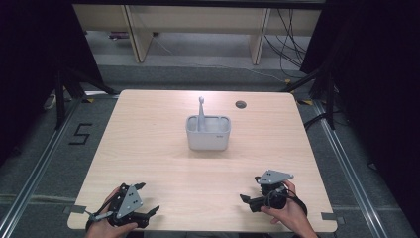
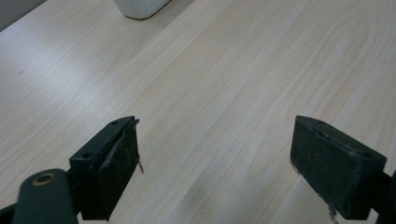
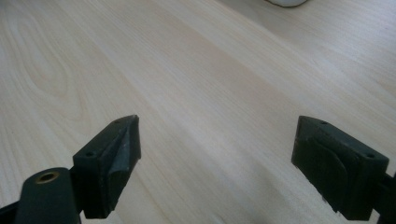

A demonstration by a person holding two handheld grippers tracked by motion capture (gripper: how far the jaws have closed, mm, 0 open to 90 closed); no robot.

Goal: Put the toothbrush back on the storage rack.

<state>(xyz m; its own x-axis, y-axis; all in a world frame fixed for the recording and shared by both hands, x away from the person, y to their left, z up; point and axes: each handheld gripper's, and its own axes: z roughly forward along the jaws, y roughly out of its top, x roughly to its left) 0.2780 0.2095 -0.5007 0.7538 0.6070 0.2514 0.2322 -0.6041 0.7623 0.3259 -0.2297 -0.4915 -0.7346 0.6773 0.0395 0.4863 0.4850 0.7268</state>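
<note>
A white-grey caddy [image 1: 208, 133] stands at the middle of the wooden table [image 1: 148, 148], and a grey upright piece [image 1: 201, 106] rises from its back left part. What the caddy holds is hidden. My left gripper [image 1: 147, 198] rests near the front left edge, held by a hand, with its jaws wide apart over bare wood [image 2: 215, 144]. My right gripper [image 1: 251, 188] sits near the front right edge, also open and with nothing in it [image 3: 215, 144]. The caddy's base shows at the top of the left gripper view [image 2: 140, 7] and of the right gripper view [image 3: 287, 2].
A small round grommet hole [image 1: 240, 104] lies in the table behind the caddy, to its right. Bare wood stretches between the grippers and the caddy. Beyond the table are wooden furniture legs [image 1: 138, 39], floor cables [image 1: 289, 44] and a floor mark "5" [image 1: 80, 134].
</note>
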